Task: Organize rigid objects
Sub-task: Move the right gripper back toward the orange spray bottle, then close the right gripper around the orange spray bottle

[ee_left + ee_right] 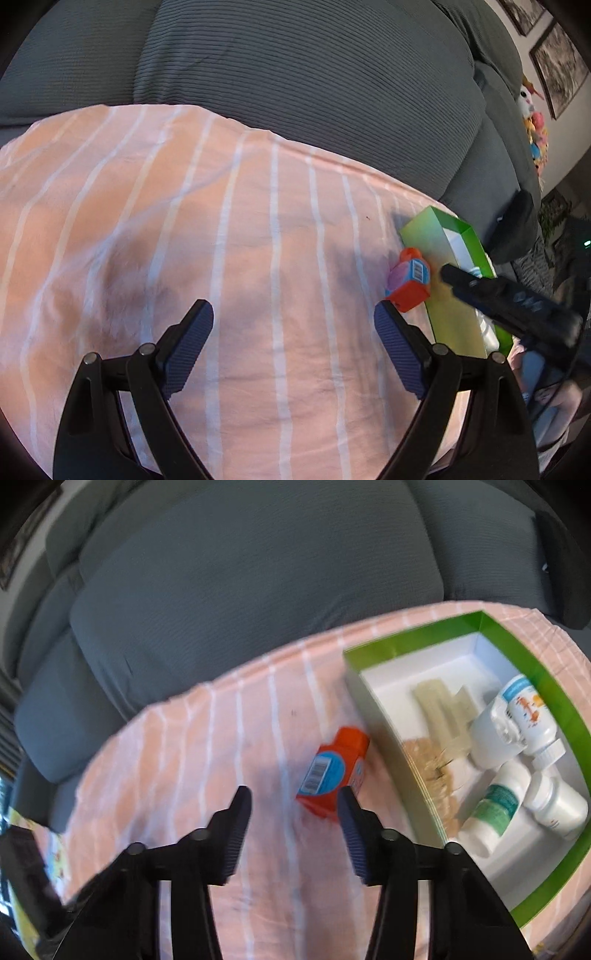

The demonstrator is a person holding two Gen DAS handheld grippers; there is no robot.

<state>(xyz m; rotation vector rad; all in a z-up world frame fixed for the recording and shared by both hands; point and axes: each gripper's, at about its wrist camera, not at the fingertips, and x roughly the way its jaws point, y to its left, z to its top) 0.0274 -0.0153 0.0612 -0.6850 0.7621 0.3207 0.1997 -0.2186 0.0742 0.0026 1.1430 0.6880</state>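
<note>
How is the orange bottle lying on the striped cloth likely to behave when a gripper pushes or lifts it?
The orange bottle looks stiff and flat-sided, so it would probably slide rather than roll. The soft striped cloth may bunch under a push. Its glossy label could make a grip slightly slippery. It looks small, so probably light.

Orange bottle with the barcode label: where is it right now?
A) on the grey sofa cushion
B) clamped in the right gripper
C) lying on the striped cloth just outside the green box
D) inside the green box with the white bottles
C: the orange bottle lies on its side on the striped cloth, beside the outer wall of the green box, with the open right gripper near it and holding nothing.
</note>
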